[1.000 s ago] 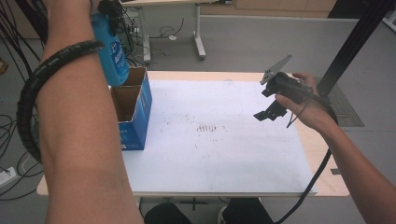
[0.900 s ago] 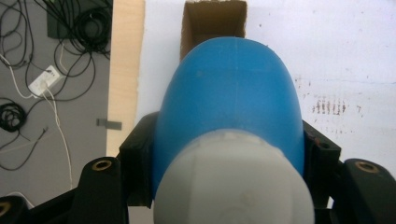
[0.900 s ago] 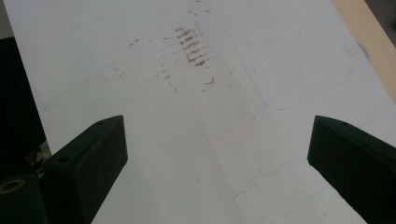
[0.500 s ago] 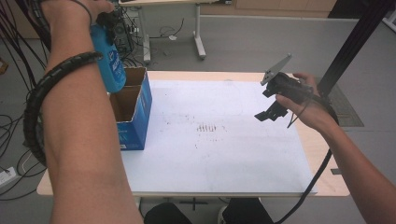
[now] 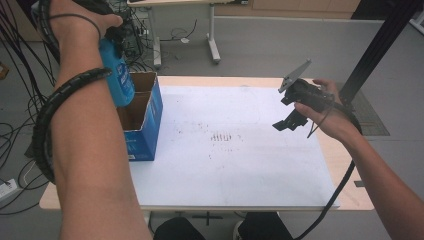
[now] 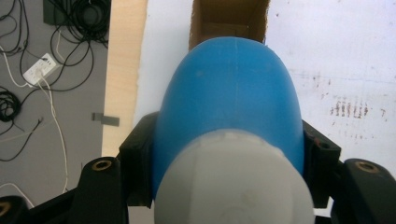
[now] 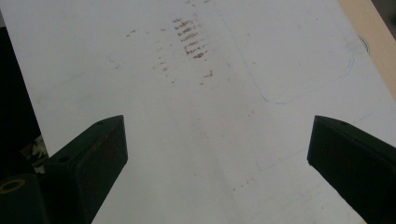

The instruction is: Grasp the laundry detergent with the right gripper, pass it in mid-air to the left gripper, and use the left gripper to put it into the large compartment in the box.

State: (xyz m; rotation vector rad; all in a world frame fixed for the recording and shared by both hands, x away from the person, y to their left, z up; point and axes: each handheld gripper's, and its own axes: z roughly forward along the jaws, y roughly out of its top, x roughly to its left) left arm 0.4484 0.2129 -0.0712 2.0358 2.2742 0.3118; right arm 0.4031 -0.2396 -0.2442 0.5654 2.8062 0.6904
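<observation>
We see the bottle (image 5: 116, 75) above the box (image 5: 142, 122), which stands at the left edge of the sheet (image 5: 240, 165) on the table (image 5: 350, 165); the right gripper (image 5: 292, 120) hangs over the sheet's right side.

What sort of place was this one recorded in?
Probably a lab or workshop rather than a home. A white sheet with marks and drawn outlines covers the wooden table, loose cables and a power strip lie on the grey floor, and another desk's metal legs stand behind.
</observation>
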